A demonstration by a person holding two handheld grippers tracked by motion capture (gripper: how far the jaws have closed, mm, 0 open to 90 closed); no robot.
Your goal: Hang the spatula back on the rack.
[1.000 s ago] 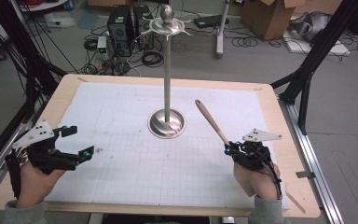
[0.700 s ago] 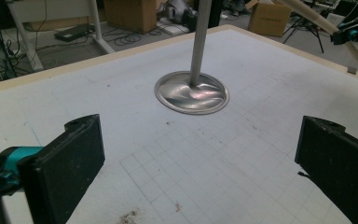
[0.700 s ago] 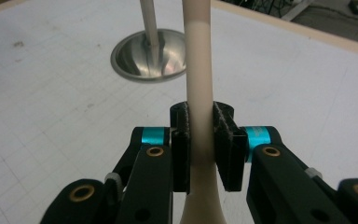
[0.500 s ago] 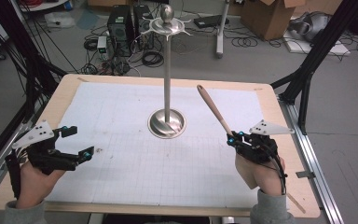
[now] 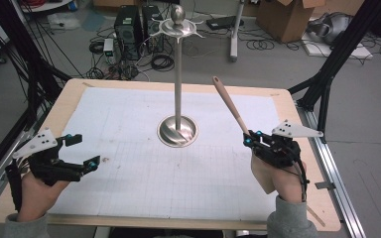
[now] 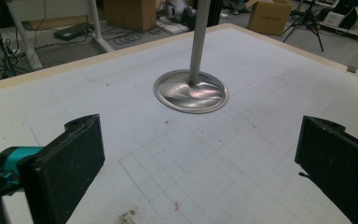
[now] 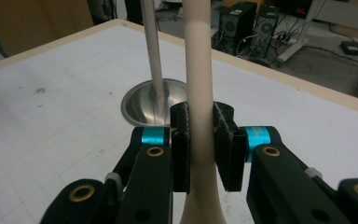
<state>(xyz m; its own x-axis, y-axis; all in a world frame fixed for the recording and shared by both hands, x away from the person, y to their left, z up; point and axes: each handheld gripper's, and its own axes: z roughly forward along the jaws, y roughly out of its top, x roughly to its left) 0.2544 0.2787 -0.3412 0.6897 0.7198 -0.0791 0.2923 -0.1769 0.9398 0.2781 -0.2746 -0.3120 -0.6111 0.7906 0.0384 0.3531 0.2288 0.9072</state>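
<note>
A long pale wooden utensil (image 5: 230,106) slants up and away to the left, gripped near its lower end by my right gripper (image 5: 250,138), above the table's right side. In the right gripper view the pads of my right gripper (image 7: 201,135) press both sides of the utensil's handle (image 7: 199,70), which widens below the jaws. A metal stand (image 5: 178,84) with a round base (image 5: 177,131) and a hooked top rises from the table's middle, left of the utensil. My left gripper (image 5: 85,150) hovers open at the front left with nothing between its jaws, and its own view shows the left gripper (image 6: 200,158) facing the stand's base (image 6: 191,91).
A white gridded mat (image 5: 129,124) covers the wooden table (image 5: 59,106). Beyond the far edge the floor holds computer cases, cables and cardboard boxes (image 5: 287,17). Black frame legs stand at both sides of the table.
My right gripper has risen with the wooden utensil, whose far tip now stands higher and nearer the stand's pole. The left gripper has stayed in place.
</note>
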